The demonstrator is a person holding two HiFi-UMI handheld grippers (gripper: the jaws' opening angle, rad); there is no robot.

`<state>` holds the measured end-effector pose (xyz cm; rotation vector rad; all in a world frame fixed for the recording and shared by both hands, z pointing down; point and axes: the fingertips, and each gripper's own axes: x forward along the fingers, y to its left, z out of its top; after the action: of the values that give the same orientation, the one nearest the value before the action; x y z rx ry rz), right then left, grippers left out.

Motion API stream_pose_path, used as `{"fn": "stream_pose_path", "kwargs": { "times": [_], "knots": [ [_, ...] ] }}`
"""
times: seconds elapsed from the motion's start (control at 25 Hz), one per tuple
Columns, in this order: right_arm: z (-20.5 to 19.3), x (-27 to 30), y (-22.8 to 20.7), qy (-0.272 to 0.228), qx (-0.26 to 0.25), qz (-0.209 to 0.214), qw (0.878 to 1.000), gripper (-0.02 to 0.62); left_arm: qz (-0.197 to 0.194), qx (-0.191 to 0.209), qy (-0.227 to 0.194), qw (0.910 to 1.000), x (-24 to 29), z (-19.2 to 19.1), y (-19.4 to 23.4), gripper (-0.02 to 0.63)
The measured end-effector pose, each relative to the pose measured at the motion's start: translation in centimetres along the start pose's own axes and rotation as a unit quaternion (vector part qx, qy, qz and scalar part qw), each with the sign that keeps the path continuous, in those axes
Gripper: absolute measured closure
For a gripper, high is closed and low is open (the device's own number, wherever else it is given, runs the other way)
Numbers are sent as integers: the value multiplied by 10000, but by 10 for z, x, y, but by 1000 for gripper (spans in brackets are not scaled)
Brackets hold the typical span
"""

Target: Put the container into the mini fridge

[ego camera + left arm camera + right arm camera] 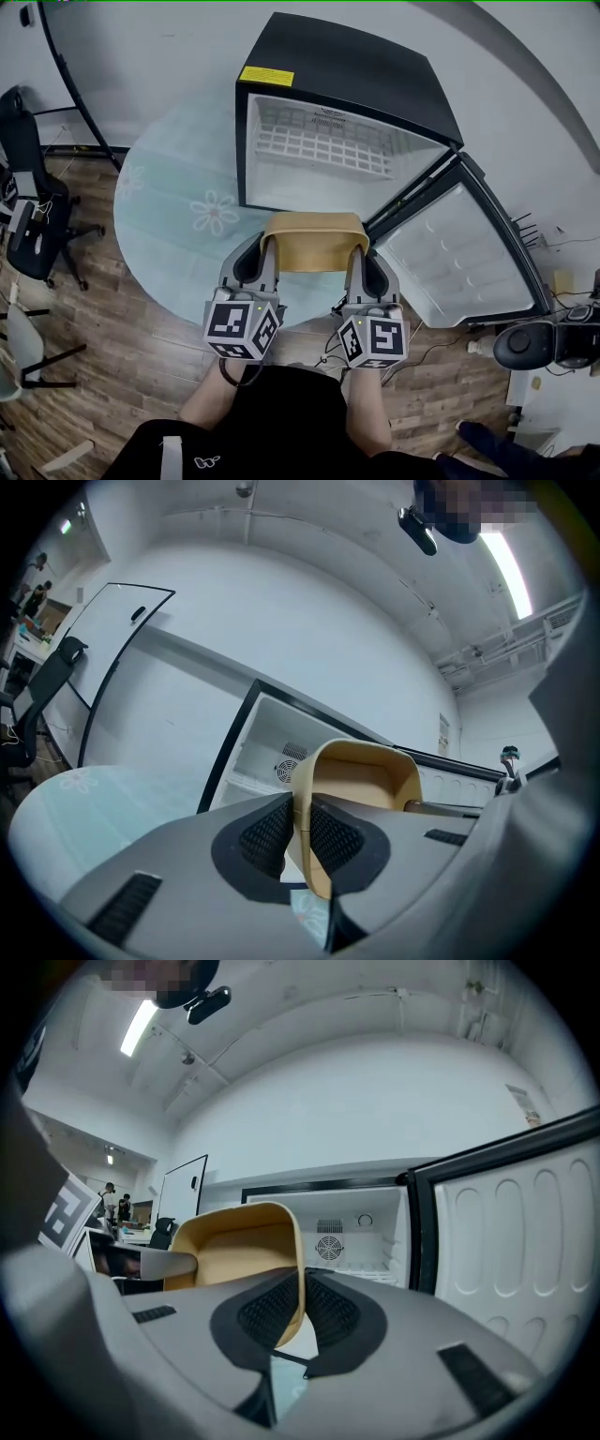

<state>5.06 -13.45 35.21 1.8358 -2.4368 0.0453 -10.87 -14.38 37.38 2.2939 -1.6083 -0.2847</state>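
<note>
An empty tan container point(313, 243) hangs just in front of the open black mini fridge point(347, 84). My left gripper point(269, 246) is shut on its left wall and my right gripper point(357, 253) is shut on its right wall. In the left gripper view the tan container point(361, 785) has its rim pinched between the black pads. The right gripper view shows the container point(239, 1251) clamped the same way, with the fridge's white inside point(361, 1237) straight ahead. The fridge holds a white wire shelf point(319, 148). Its door point(459, 258) is swung open to the right.
The fridge stands on a round pale-green table point(169, 220) with flower prints. Black office chairs point(28, 202) stand at the left on the wooden floor. Cables and a dark device point(539, 345) lie at the right, by the open door.
</note>
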Motion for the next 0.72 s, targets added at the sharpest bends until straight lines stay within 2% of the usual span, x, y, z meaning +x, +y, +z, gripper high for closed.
{"fn": "stream_pose_path", "kwargs": {
  "times": [0.28,0.4,0.72],
  "knots": [
    [-14,-5,-28,204,180,-62,9996,573,-173,26,244,9995,23,-14,-20,571],
    [-27,-2,-40,393,424,85,9983,572,-108,75,396,9991,31,-27,-25,571],
    [-63,11,-64,1036,678,52,9923,574,36,146,1004,9948,54,-61,-27,571]
  ]
}}
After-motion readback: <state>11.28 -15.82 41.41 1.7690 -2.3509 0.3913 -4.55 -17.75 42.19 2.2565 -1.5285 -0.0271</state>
